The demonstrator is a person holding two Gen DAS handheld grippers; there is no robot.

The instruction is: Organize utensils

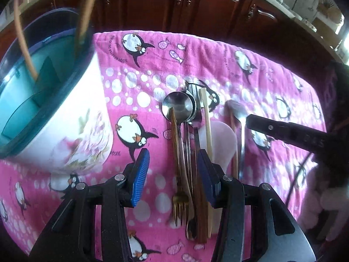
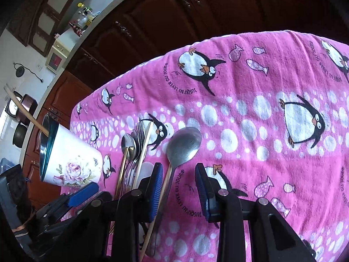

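A pile of utensils lies on the pink penguin towel: a gold fork, steel spoons, forks and a pale chopstick. My left gripper hangs open just above the pile, one blue pad on each side of the handles. To the right lies a large steel spoon with a thin chopstick beside it. My right gripper is open over them, with both handles close to its left pad. The white flowered holder stands at the left with chopsticks in it.
The holder has a teal divided inside. A pale rounded utensil lies under the pile. Dark wooden cabinet doors run behind the table's far edge. The towel is bare to the right of the big spoon.
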